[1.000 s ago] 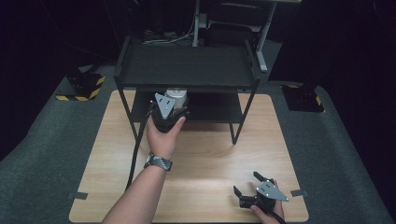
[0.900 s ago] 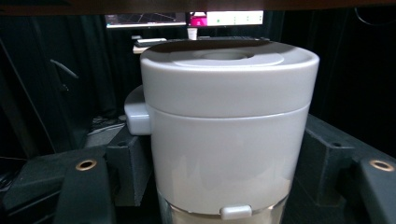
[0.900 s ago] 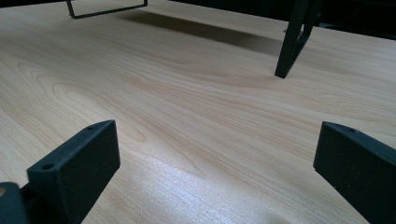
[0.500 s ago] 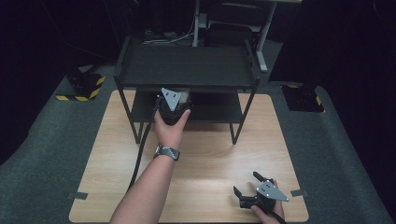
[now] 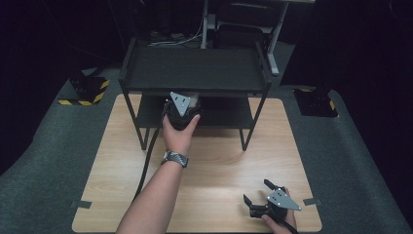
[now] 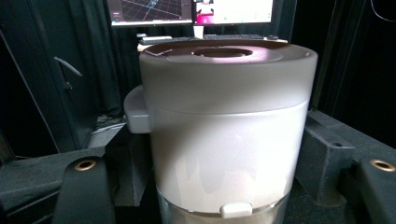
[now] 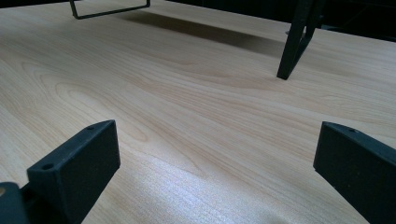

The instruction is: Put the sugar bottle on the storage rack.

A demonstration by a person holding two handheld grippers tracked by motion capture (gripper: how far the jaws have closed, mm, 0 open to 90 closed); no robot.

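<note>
Left gripper (image 5: 182,108) is raised at the front edge of the black rack (image 5: 195,68), its jaws closed on the sides of a white jar (image 6: 227,126); the jar stands upright between them, lid on top. Right gripper (image 5: 263,199) rests low on the wooden table (image 7: 196,107), near corner, jaws wide apart, nothing between them. A rack leg (image 7: 296,39) stands ahead of it.

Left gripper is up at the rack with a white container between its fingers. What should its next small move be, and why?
Probably ease the white container forward over the rack's upper shelf and lower it there. The left gripper holds it at that shelf's front edge, with bare shelf behind. Whether the upper or lower shelf is meant isn't certain. The right gripper rests open on the wooden table.
</note>
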